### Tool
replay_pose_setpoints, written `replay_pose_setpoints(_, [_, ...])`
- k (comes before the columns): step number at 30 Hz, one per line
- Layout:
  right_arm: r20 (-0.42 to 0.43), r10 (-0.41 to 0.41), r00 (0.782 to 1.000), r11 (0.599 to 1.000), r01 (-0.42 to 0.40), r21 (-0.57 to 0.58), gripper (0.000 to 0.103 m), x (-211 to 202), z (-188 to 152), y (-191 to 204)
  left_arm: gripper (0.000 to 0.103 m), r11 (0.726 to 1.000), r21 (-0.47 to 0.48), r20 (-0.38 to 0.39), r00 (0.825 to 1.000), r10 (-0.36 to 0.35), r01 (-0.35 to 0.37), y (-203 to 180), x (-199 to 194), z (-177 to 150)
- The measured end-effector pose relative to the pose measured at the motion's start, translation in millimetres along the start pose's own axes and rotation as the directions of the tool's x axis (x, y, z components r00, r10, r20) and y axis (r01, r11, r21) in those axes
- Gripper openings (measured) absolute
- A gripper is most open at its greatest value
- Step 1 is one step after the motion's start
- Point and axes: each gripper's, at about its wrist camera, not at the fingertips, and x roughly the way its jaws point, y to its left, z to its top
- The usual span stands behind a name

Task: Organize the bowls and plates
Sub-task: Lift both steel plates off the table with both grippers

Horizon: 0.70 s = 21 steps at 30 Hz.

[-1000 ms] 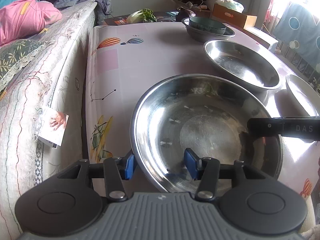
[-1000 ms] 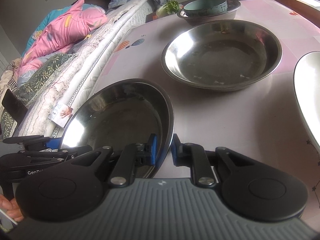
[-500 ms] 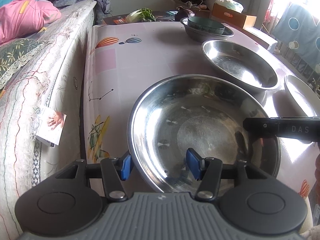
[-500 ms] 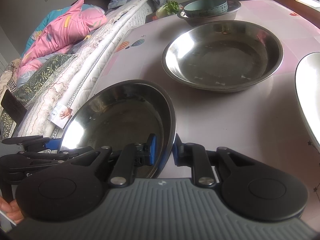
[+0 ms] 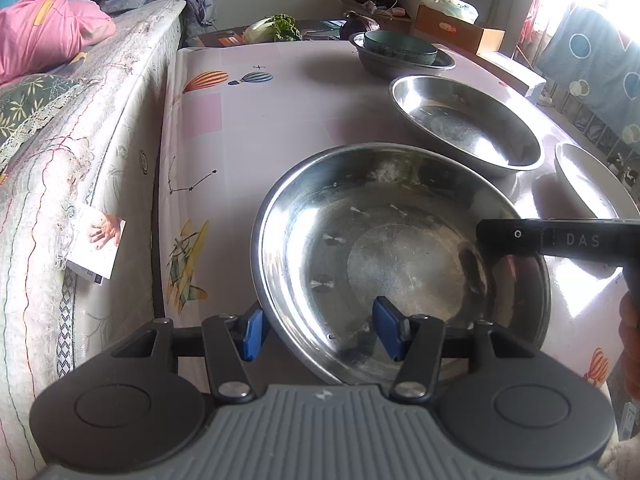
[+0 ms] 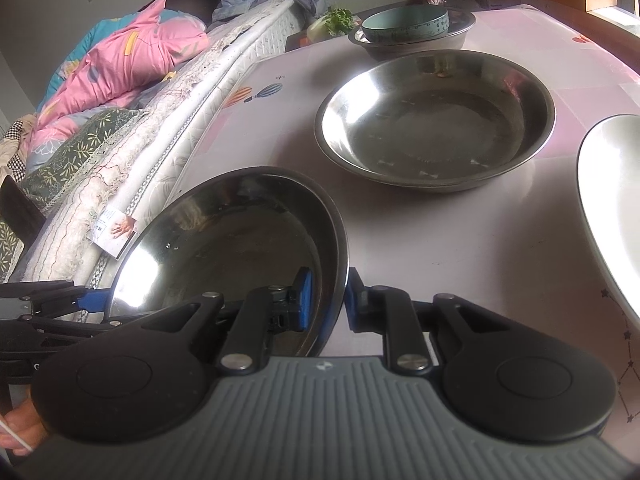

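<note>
bed (image 5: 80,128): left of tabletop, pink quilt on top
tabletop (image 5: 280,120): pink printed cloth, carries all dishes
near steel basin (image 5: 400,256): at tabletop's near edge, between both grippers
second steel basin (image 6: 436,120): on tabletop behind near one, apart from it
white plate (image 6: 612,200): right edge of tabletop, partly cut off
far steel bowl (image 6: 416,42): far end of tabletop, teal bowl (image 6: 404,24) nested inside
left gripper (image 5: 316,330): jaws spread, straddling basin's near-left rim, one pad outside, one inside
right gripper (image 6: 326,300): jaws narrow around basin's right rim, one pad each side; contact cannot be told
</note>
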Motion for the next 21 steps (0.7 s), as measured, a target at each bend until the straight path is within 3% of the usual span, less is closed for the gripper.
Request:
replay_pose_setpoints(6, [0.02,-0.017,1.0,0.999,0.018,-0.032,0.017,-5,-1,2,0.057,0.997,0.054,0.008,0.999,0.054,-0.054,-6,4,1])
replay_pose_setpoints(14, [0.025,-0.022,0.999,0.999,0.023,-0.038,0.015,-12,-6,-1,0.056,0.997,0.067,-0.001,0.999,0.033,-0.033,-10,2,-1])
replay_pose_setpoints(21, [0.029,-0.028,0.999,0.999,0.03,-0.036,0.014,-12,-8,-2,0.058,0.993,0.096,0.004,0.998,0.065,-0.065,-14,5,1])
